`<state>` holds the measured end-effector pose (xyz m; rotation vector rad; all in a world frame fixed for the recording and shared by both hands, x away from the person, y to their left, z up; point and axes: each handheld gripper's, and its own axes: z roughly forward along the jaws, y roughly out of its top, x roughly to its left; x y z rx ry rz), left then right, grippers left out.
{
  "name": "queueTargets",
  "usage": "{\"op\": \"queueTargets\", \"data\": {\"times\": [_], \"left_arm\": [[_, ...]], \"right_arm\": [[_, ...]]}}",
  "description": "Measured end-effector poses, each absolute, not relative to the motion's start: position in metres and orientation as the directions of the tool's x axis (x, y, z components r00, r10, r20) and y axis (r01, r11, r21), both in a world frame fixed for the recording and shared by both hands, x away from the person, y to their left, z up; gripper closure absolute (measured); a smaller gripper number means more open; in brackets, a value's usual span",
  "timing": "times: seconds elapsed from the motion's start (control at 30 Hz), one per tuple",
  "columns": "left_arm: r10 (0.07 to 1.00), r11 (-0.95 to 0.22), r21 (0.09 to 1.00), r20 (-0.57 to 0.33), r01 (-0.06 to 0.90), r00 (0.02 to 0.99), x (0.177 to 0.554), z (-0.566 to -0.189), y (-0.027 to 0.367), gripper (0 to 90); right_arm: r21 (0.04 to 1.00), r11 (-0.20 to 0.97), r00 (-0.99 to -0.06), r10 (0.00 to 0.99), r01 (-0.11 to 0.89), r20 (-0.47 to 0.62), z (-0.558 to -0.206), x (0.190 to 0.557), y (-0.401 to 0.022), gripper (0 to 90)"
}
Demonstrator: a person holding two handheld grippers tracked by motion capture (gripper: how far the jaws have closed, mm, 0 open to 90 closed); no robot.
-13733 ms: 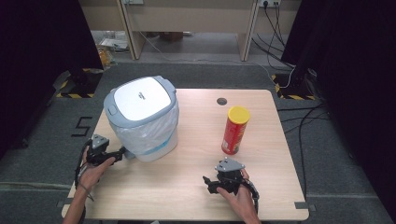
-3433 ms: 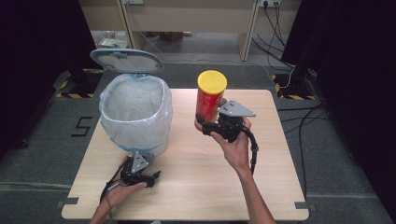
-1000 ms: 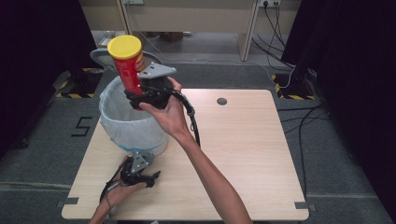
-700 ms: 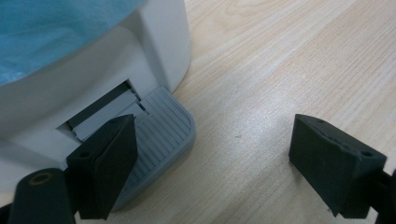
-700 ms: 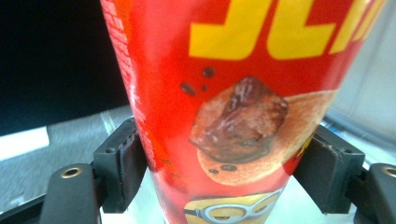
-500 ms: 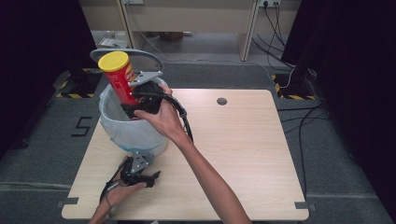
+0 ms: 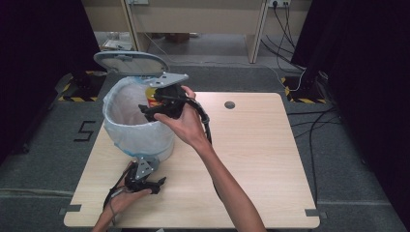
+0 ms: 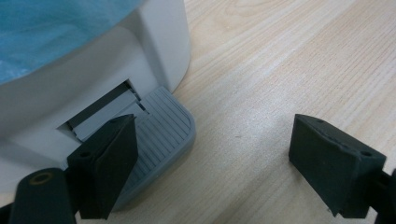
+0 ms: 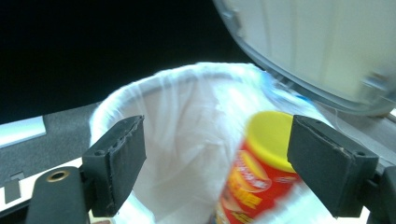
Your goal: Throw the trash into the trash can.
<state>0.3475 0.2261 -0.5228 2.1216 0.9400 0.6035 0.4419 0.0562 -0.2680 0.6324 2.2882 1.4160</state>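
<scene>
Just then, the right hand-held gripper point(image 9: 215, 163), jaws just opening, gripped nothing as the red can point(image 9: 254, 177) stood in the bin point(image 7: 126, 130); the left hand-held gripper point(image 8: 212, 163) gaped over the pedal point(image 8: 161, 135).

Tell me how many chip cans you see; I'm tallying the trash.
1: a red chip can with a yellow lid, inside the lined pedal bin, free of the right gripper. Others may lie hidden deeper inside.

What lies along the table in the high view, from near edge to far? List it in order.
Left hand-held gripper → pedal bin → red chip can over the bin's mouth → raised bin lid.
</scene>
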Motion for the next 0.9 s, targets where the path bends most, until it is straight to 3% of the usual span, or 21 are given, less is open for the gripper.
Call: {"op": "queueTargets", "data": {"times": [0.4, 0.9], "left_arm": [[0.767, -0.477, 0.765, 0.122, 0.432, 0.630, 0.348, -0.522, 0.227, 14.6], [0.766, -0.477, 0.770, 0.127, 0.425, 0.630, 0.347, -0.523, 0.227, 14.5]], "right_arm": [[0.911, 0.366, -0.766, 0.636, 0.191, -0.095, -0.278, 0.442, -0.005, 20.3], [0.906, 0.332, -0.661, 0.746, 0.263, -0.081, -0.321, 0.441, -0.095, 18.3]]}}
